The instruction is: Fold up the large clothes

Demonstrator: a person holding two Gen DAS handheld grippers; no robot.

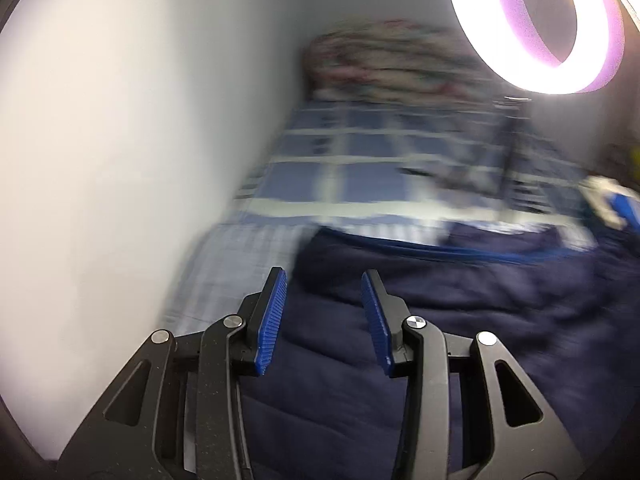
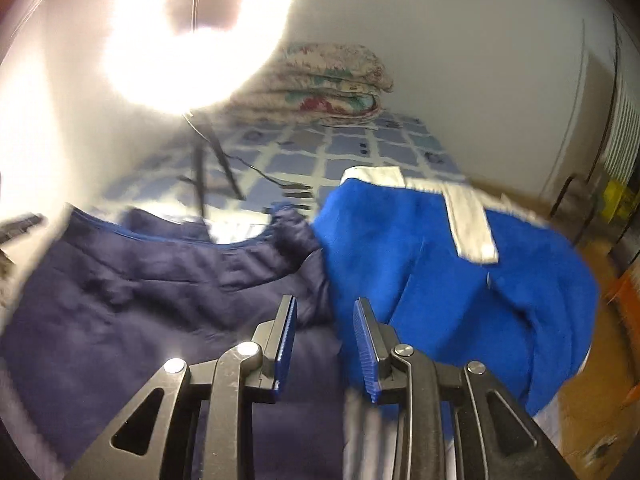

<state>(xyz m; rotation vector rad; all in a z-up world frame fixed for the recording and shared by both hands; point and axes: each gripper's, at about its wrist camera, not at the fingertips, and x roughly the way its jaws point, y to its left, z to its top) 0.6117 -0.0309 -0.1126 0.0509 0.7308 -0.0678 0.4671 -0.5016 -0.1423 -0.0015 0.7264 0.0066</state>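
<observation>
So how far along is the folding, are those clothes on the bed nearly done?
Hardly begun, by the look of it. The navy garment lies spread and rumpled on the checked bed sheet, and the bright blue garment is heaped beside it, unfolded. Left gripper and right gripper are both open, holding nothing. Both garments remain to be folded.

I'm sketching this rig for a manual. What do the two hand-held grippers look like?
The left hand-held gripper and right hand-held gripper look alike: black angular linkage arms with triangular cut-outs, round silver pivot pins, and ribbed blue pads on two flat fingers. No cables or sleeves show.
</observation>
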